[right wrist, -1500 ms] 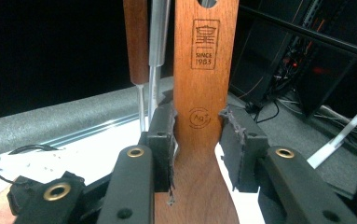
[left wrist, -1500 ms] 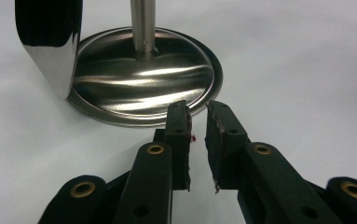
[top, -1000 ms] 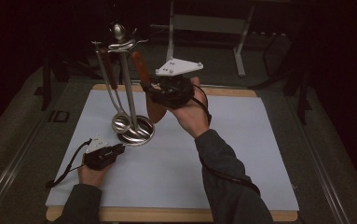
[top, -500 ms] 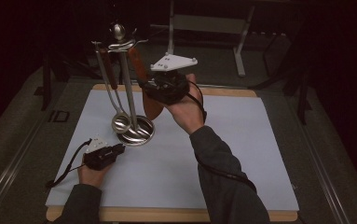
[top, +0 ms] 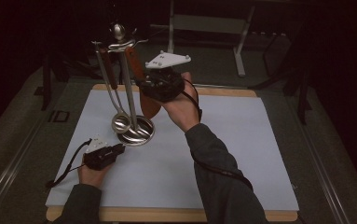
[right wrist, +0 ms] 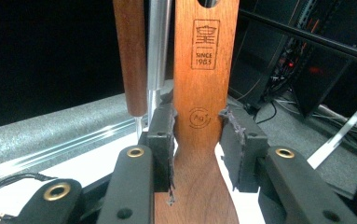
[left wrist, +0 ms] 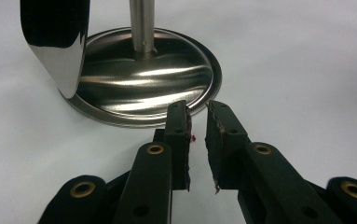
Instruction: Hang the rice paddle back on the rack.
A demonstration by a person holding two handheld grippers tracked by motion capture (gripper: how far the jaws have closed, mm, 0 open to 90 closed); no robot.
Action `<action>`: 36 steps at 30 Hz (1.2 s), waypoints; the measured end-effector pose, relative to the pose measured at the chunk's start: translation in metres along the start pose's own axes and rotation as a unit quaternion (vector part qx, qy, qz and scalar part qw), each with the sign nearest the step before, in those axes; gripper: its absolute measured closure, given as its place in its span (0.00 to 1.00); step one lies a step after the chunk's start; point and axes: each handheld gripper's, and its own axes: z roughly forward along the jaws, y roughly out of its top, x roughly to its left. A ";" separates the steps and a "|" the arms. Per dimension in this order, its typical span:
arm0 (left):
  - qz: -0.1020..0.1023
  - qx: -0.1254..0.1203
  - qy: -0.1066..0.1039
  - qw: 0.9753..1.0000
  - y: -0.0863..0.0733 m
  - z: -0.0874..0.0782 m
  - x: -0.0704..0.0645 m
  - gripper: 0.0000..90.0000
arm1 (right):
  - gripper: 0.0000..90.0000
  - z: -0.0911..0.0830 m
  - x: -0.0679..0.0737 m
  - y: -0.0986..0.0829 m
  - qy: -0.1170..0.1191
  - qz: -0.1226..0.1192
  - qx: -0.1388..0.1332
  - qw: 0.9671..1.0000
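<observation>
Lifting slightly since 1 second ago, the right gripper (right wrist: 195,144) is clamping the flat brown wooden spatula (right wrist: 201,84) hanging on the polished steel stand (top: 130,126); the left gripper (left wrist: 197,135), jaws slightly apart, is resting near its round base.

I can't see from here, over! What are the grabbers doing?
Right gripper clamps wooden spatula, hanging on stand. Left gripper slightly open by stand base. Ladle hangs close.

On the table (top: 260,154) the stand (top: 130,126) rises, ladle (top: 119,122) hanging left, wooden spatula (top: 148,100) right.
</observation>
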 end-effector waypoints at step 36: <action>0.000 0.000 0.001 1.000 0.000 0.000 0.000 0.88 | 0.72 -0.001 -0.015 -0.029 0.004 0.002 0.035 0.999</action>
